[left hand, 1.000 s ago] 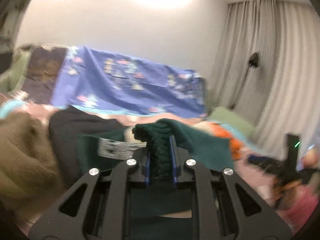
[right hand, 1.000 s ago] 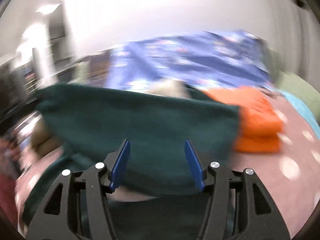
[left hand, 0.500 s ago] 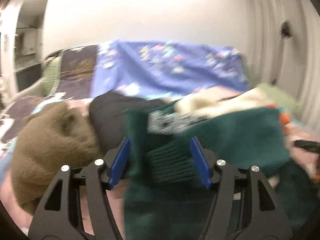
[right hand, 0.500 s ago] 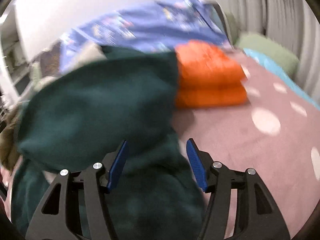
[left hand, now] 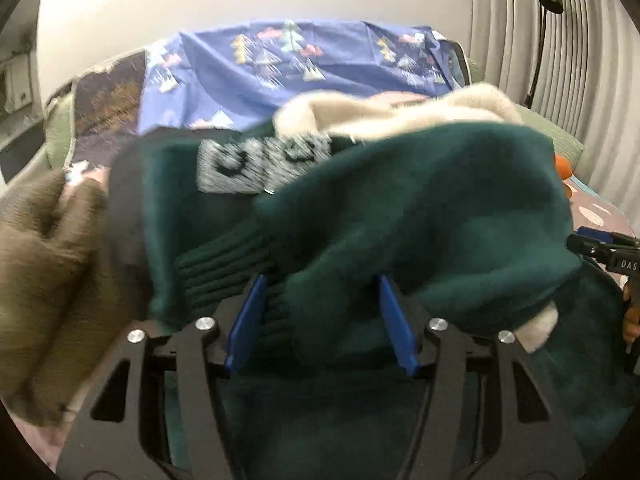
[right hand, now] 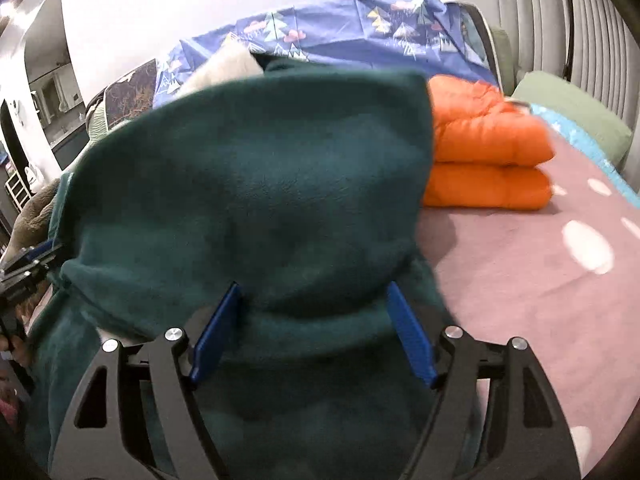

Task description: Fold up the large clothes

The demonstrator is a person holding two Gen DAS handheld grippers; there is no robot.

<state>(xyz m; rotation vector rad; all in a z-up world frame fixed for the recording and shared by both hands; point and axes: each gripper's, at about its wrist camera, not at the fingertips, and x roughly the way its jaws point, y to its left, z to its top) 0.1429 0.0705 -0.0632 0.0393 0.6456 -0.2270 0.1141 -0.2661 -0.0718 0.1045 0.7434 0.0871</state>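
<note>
Sheet (right hand: 520, 264) bare right of green fleece (right hand: 260, 184), below orange jacket (right hand: 488, 148).

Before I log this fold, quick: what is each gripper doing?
Left gripper: open, fingers clear of the green fleece between them.
Right gripper: opening, same fleece between its fingers, not pinched.

Bed (right hand: 520, 264) with mauve spotted cover, dark green fleece garment (right hand: 280, 184) heaped on it, folded orange quilt (right hand: 488, 152) beside (touching the fleece), brown garment (left hand: 44, 264) at left, green pillow (right hand: 576, 108) behind
</note>
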